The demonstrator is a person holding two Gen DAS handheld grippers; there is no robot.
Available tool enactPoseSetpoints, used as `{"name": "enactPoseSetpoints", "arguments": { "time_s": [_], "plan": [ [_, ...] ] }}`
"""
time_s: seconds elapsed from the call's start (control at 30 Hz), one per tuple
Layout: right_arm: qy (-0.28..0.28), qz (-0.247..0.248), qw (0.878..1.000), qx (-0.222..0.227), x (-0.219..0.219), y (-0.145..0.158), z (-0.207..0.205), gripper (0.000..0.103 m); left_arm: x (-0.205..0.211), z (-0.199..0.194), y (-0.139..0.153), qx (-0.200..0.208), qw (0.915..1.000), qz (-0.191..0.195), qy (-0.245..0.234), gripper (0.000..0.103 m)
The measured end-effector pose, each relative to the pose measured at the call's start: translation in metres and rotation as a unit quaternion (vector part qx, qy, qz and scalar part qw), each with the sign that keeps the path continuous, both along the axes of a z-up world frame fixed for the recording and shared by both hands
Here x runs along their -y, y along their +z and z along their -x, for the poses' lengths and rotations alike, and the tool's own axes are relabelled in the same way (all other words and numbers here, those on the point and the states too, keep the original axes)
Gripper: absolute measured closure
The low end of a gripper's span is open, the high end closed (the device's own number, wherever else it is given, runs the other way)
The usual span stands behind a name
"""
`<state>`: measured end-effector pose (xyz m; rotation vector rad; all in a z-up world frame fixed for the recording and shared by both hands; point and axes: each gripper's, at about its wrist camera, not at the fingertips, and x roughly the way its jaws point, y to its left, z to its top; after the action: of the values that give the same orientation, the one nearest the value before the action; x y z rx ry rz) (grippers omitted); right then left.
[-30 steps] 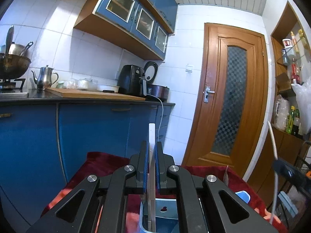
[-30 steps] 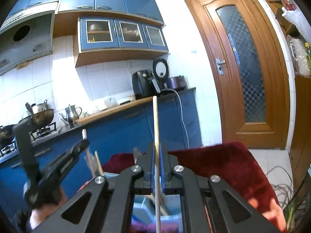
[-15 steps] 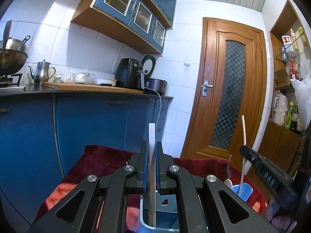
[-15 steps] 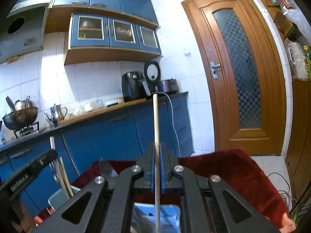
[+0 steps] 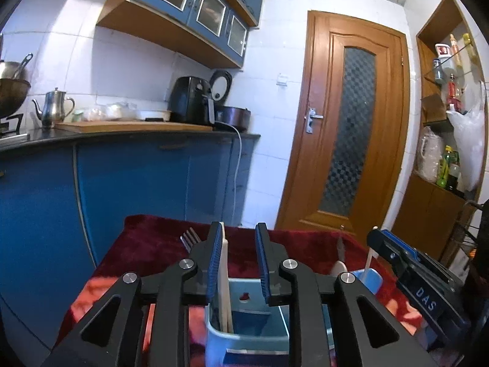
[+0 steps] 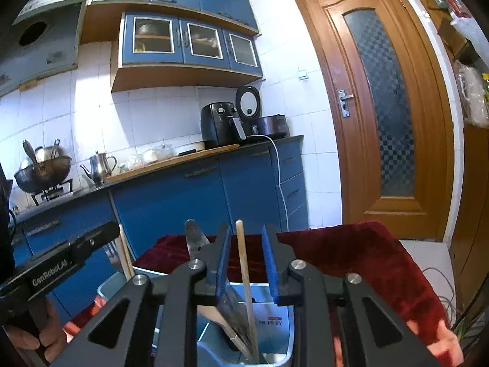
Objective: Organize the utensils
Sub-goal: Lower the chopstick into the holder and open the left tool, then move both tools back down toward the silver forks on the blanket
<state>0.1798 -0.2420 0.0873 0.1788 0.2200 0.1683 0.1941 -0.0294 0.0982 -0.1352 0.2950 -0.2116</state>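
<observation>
Across the lower half of both wrist views a dark red cloth [image 5: 159, 244] covers the work surface, with blue kitchen cabinets [image 6: 189, 202], white wall tiles and a wooden door [image 5: 351, 128] behind. A kettle [image 6: 99, 165] and a black air fryer [image 6: 220, 125] stand on the counter at mid-frame. A fork [image 5: 189, 238] rises left of the left gripper [image 5: 238, 263], whose jaws have just been opening; the white utensil [image 5: 223, 275] leans against the left pad and stands in the blue holder [image 5: 244, 336] below. At bottom centre of the right view, the right gripper [image 6: 246, 266] has likewise just been opening; the wooden chopstick [image 6: 244, 263] stands free between its pads, its lower end in a light blue container [image 6: 275, 321], beside a knife blade [image 6: 192, 238].
</observation>
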Motion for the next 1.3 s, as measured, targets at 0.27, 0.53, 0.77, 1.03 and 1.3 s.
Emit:
{"name": "enactPoseSetpoints", "arguments": {
  "time_s": [0.27, 0.53, 0.77, 1.03, 1.3],
  "plan": [
    [-0.003, 0.0, 1.0, -0.001, 0.003, 0.015, 0.029, 0.079, -0.004, 0.025, 0.008, -0.018, 0.9997, -0.011, -0.008, 0.08],
    [-0.01, 0.009, 1.0, -0.028, -0.001, 0.027, 0.064, 0.077, -0.009, 0.055, 0.012, -0.038, 0.999, -0.011, -0.02, 0.08],
    [-0.016, 0.01, 0.998, -0.062, -0.006, 0.023, 0.088, 0.077, -0.013, 0.076, 0.012, -0.07, 0.9972, -0.007, -0.025, 0.08],
    [-0.017, 0.01, 0.994, -0.106, -0.009, 0.005, 0.111, 0.077, -0.013, 0.096, 0.008, -0.092, 0.9951, -0.013, -0.035, 0.08],
    [-0.025, -0.001, 0.99, -0.136, -0.002, -0.009, 0.137, 0.075, -0.018, 0.113, -0.004, -0.115, 0.9926, -0.006, -0.04, 0.08]
  ]
}}
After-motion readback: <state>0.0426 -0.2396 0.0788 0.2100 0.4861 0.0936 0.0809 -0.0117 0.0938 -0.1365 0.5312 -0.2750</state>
